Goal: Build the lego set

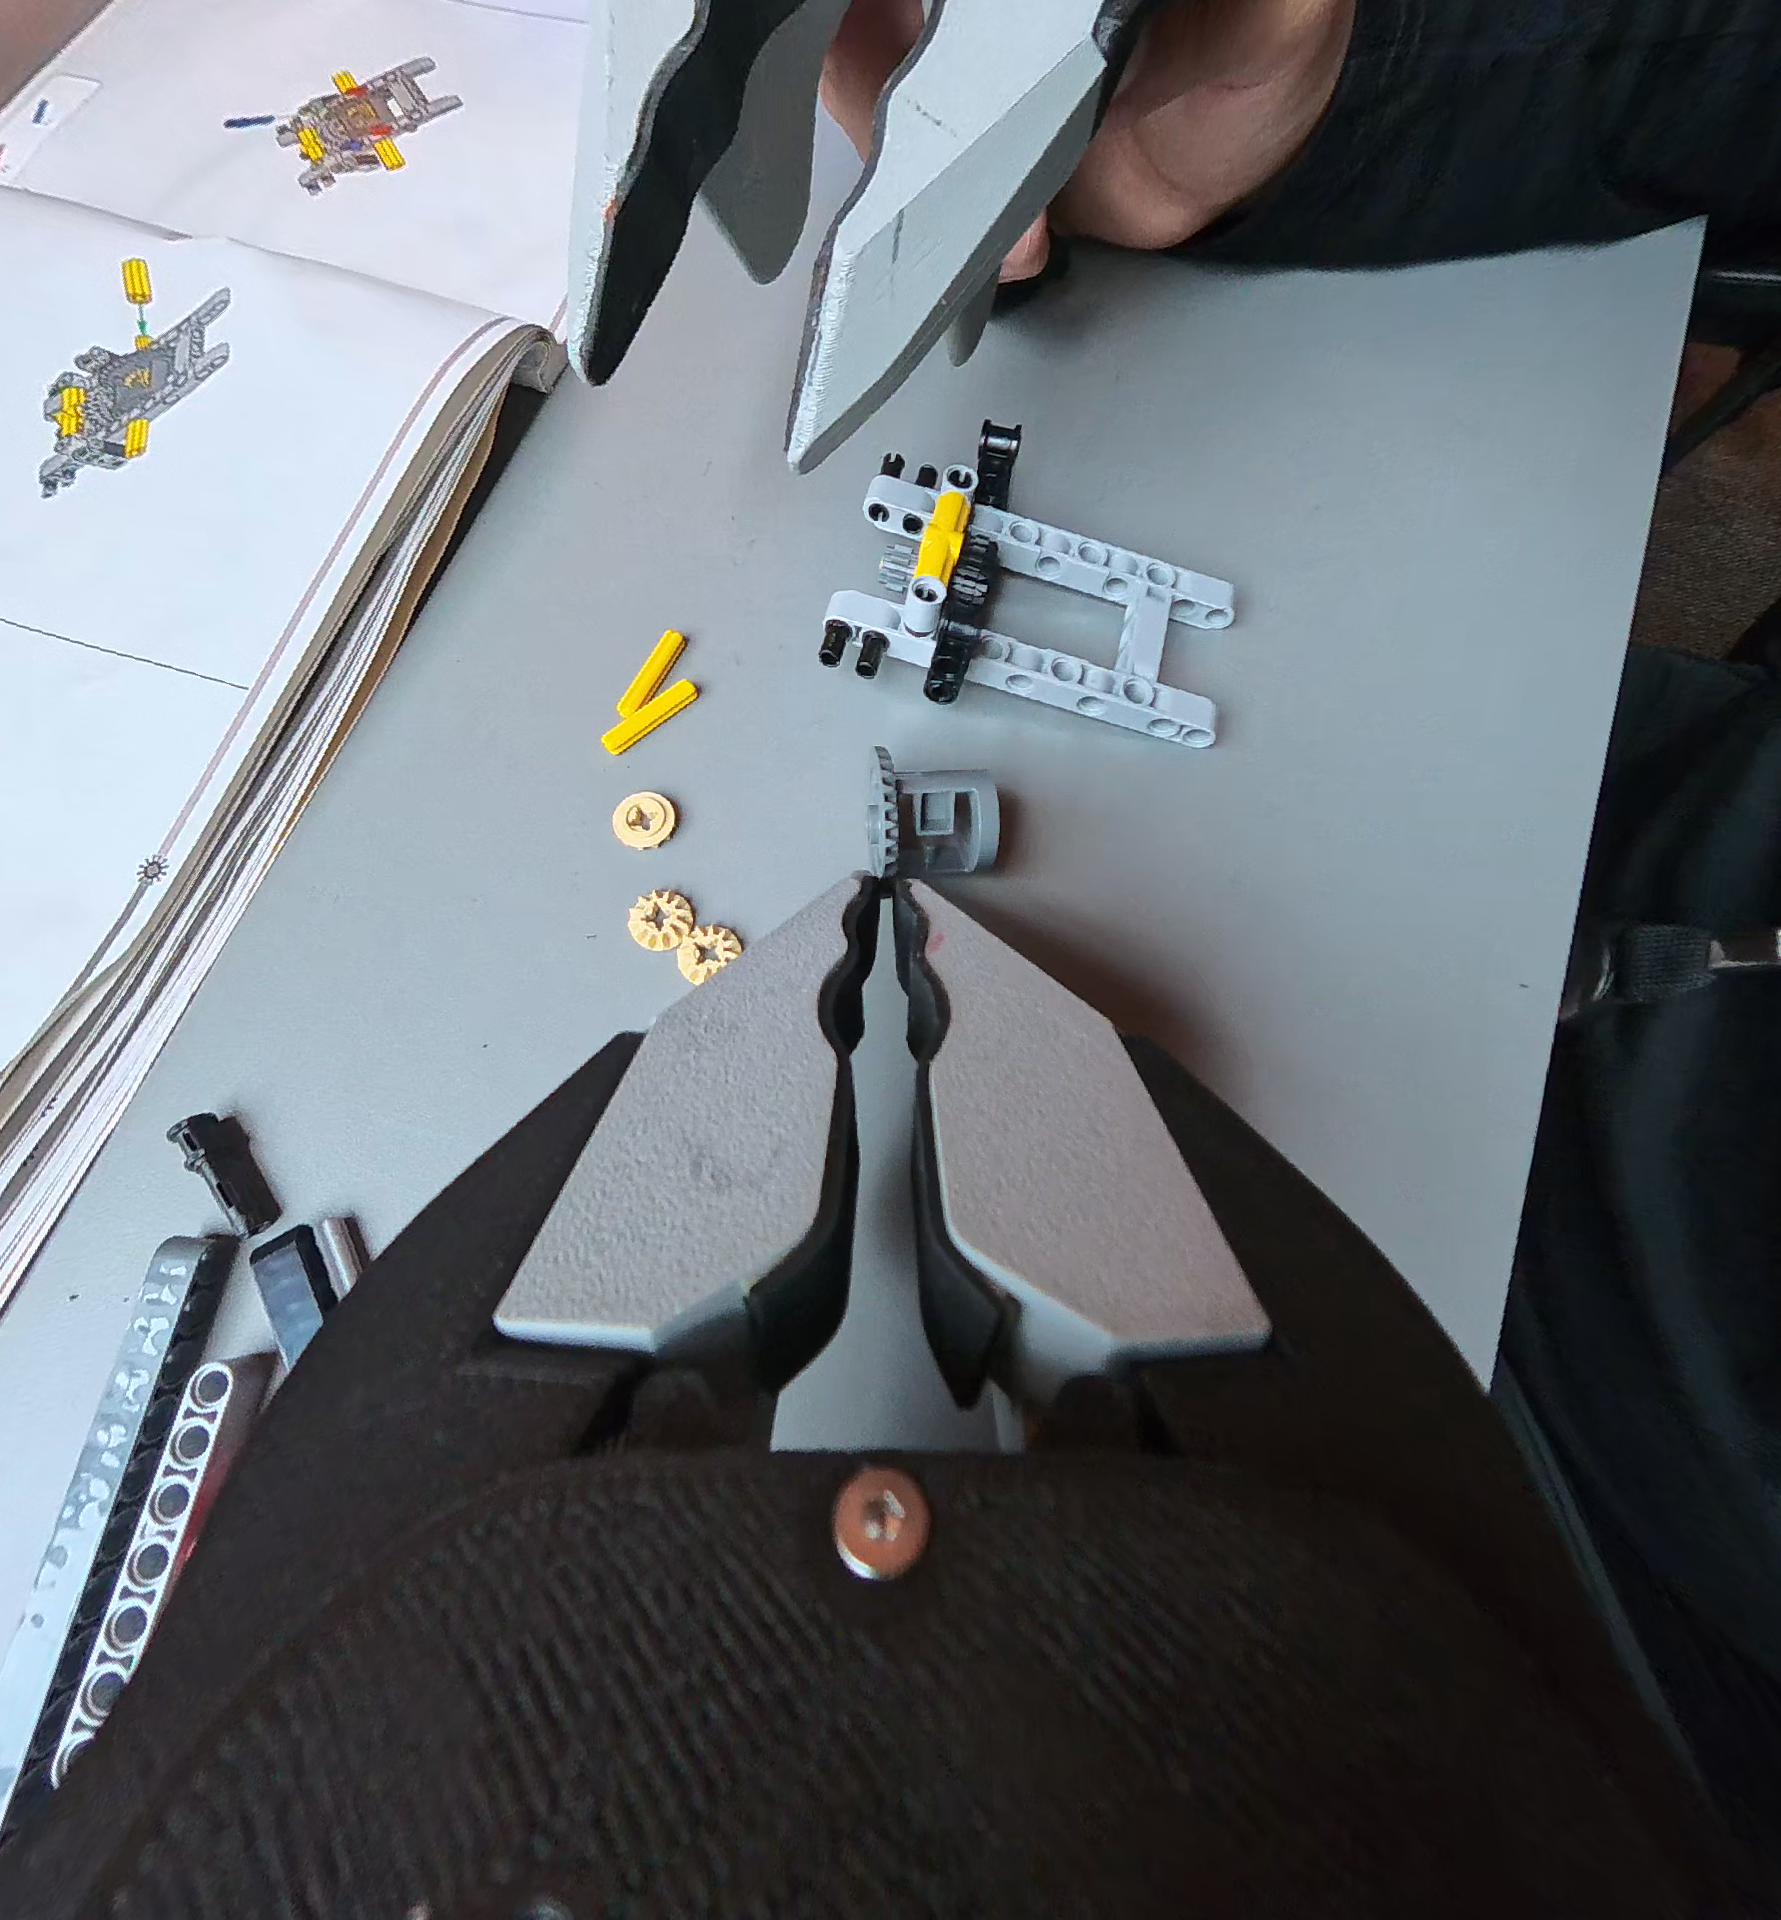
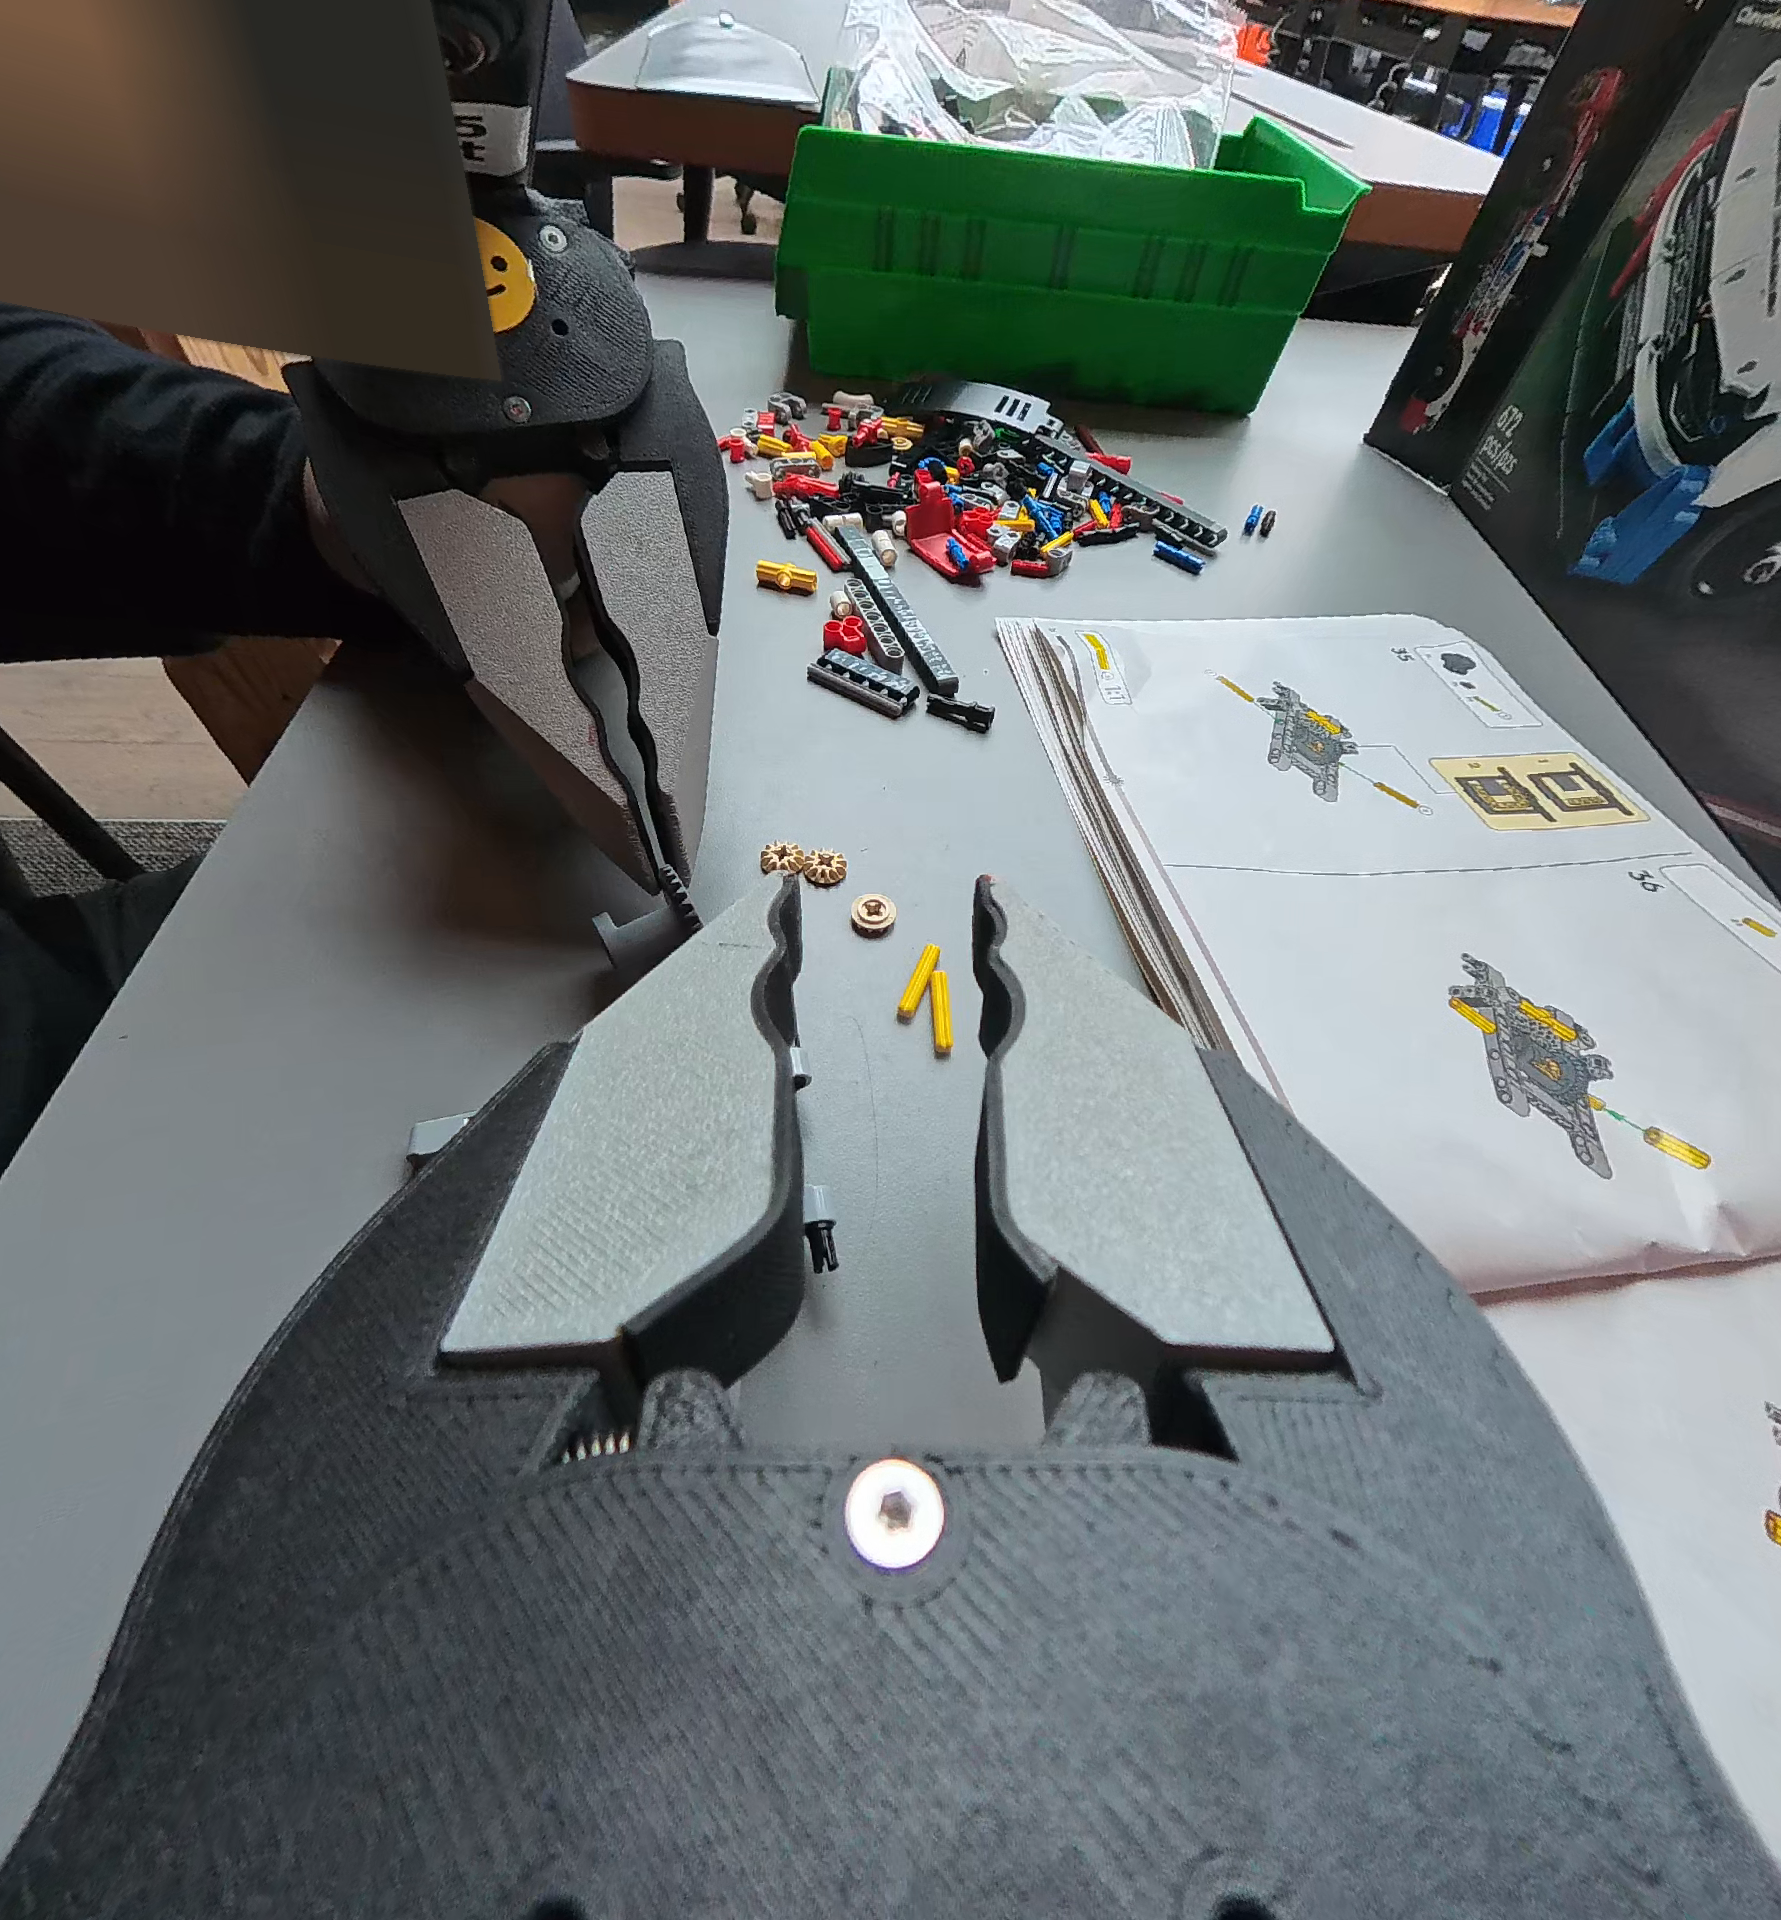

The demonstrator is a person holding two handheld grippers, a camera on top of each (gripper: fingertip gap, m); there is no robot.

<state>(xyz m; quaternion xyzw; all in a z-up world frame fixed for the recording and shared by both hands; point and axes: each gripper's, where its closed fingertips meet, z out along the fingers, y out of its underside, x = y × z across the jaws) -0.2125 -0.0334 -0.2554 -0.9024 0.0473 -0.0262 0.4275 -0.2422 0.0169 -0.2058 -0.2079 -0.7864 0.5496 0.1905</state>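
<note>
1. Handling: the dark grey plastic differential housing with a toothed ring gear at one end [image 1: 930,812] looks light, rigid and smooth, so it would likely skid on the grey desk [image 1: 1333,416] if nudged; it lies on its side, just beside the light grey beam frame with a yellow connector and black pins [image 1: 1021,597].
2. Hold point: the thin gear rim gives little purchase; the squarish barrel body seems the steadier place to pinch, judged from its flat window sides.
3. Left gripper [image 1: 884,885]: its fingers are pressed almost together, tips at the gear's toothed rim; in the right wrist view they appear to nip those teeth [image 2: 680,894], though how firm the hold is I cannot tell.
4. Right gripper [image 2: 886,883]: fingers spread wide, holding nothing, poised above the desk beside the frame.
5. Loose parts nearby: two yellow plastic axle rods [image 1: 649,691], one tan round bush [image 1: 645,821] and two tan small bevel gears [image 1: 680,935], all small and easily scattered; the open paper instruction booklet [image 1: 138,520] lies alongside.
</note>
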